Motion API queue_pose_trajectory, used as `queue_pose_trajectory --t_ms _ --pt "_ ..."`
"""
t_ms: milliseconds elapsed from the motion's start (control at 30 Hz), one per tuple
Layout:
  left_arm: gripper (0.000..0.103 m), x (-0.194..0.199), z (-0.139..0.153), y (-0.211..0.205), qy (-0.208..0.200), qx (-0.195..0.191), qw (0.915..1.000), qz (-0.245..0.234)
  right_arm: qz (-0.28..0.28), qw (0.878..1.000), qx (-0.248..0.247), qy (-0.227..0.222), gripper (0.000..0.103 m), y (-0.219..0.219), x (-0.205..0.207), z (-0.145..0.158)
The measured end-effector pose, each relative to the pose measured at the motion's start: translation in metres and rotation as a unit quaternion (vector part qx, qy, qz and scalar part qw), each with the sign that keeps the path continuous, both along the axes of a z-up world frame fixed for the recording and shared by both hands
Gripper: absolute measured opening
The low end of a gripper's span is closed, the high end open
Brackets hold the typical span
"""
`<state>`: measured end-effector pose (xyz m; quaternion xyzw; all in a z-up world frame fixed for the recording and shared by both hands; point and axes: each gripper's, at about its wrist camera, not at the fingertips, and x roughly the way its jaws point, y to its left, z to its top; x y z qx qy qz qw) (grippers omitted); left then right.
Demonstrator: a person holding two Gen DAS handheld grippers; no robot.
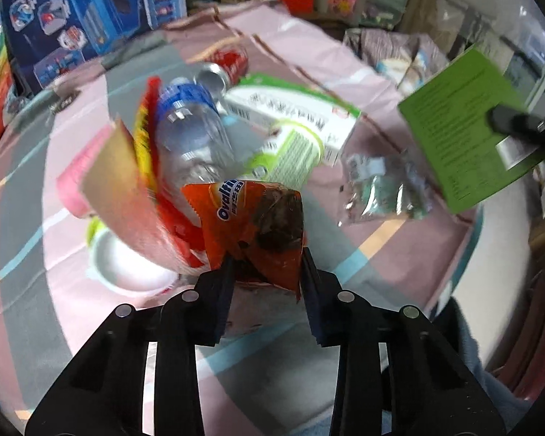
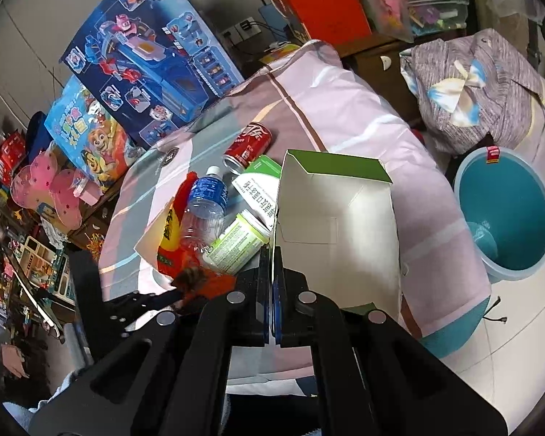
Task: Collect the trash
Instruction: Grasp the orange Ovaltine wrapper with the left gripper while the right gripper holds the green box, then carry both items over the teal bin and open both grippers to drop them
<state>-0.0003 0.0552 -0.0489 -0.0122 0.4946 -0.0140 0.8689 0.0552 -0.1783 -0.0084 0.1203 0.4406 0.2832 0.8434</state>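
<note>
Beside the bed, only the right view shows a blue bin (image 2: 505, 214)

Bottle (image 2: 205, 205) between wrapper (image 2: 170, 225) and carton (image 2: 259, 190)

— That orange wrapper (image 1: 254, 218) looks like glossy, crinkled foil.
— And the bottle (image 2: 203, 210) is clear, smooth plastic; the flattened carton (image 2: 334, 225) is matt card, the bedsheet (image 2: 345, 109) soft cloth.

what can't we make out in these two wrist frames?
- Left wrist: pink item and white cup blurred, half hidden behind the cardboard sheet.
- Left wrist: clear wrapper contents smeared.
- Right wrist: flattened green box hides the bedspread behind it.
- Right wrist: blue bin base unseen.
</note>
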Motion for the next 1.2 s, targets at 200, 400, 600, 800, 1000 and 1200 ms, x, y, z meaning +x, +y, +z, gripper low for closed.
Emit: queue_pose_trajectory --t_ms 200,400,600,800,1000,1200 --pt "0.034 -0.006 0.041 0.006 -0.029 -0.047 0.9985 -0.004 -0.011 1.000 0.013 -0.010 0.002 -0.011 0.000 0.010" --pt "0.034 0.016 0.064 -0.025 -0.043 -0.070 0.9954 -0.049 -0.042 0.999 0.025 -0.021 0.002 -0.037 0.008 0.021" --pt "0.034 0.059 0.064 -0.082 -0.035 -0.073 0.9909 -0.108 -0.104 0.993 0.034 -0.036 0.002 -0.091 0.024 0.033" --pt "0.034 0.111 0.057 -0.153 -0.016 -0.079 0.9817 -0.173 -0.176 0.984 0.026 -0.030 0.002 -0.156 0.052 0.024" --pt "0.034 0.157 0.037 -0.222 0.016 -0.074 0.9717 -0.224 -0.230 0.973 0.007 0.008 0.002 -0.206 0.090 -0.015" --pt "0.034 0.189 0.005 -0.269 0.053 -0.068 0.9643 -0.250 -0.243 0.968 -0.006 0.058 0.003 -0.230 0.120 -0.061"
